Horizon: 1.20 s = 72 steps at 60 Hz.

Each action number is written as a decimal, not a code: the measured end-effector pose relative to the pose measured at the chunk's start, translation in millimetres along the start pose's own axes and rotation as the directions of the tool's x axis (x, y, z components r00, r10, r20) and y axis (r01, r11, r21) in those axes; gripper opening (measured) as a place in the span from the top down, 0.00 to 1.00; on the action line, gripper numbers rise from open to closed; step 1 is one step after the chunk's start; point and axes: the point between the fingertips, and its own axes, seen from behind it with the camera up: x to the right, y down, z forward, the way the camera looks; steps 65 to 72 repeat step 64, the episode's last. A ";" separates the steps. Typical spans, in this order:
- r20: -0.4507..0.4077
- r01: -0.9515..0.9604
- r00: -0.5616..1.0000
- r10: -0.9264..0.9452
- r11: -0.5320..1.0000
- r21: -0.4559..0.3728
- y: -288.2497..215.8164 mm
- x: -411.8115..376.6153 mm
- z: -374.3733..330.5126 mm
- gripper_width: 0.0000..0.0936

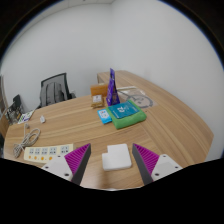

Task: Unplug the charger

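A white square charger block (117, 156) lies on the wooden table (70, 125), between my two fingers with a gap at each side. My gripper (113, 162) is open, its purple pads (73, 158) standing wide to either side of the block. A white power strip (42, 152) lies to the left, near the table's front edge. A thin white cable (28, 138) runs on the table beyond the strip. Whether the charger is plugged into anything I cannot tell.
A stack of a green and a blue book (126, 113) with a purple upright object (112, 88) stands beyond the fingers. A small blue-and-white item (104, 116) lies beside it. A black office chair (54, 92) stands behind the table at left. A cardboard box (98, 90) sits at the far edge.
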 end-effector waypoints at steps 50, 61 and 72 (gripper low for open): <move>0.002 0.218 0.976 -0.219 0.974 0.057 37.0 -178.9 -342.7 0.08; -0.003 0.224 0.974 -0.225 0.971 0.077 32.9 -187.1 -361.1 0.08; -0.007 0.232 0.973 -0.232 0.969 0.084 30.6 -188.1 -363.5 0.08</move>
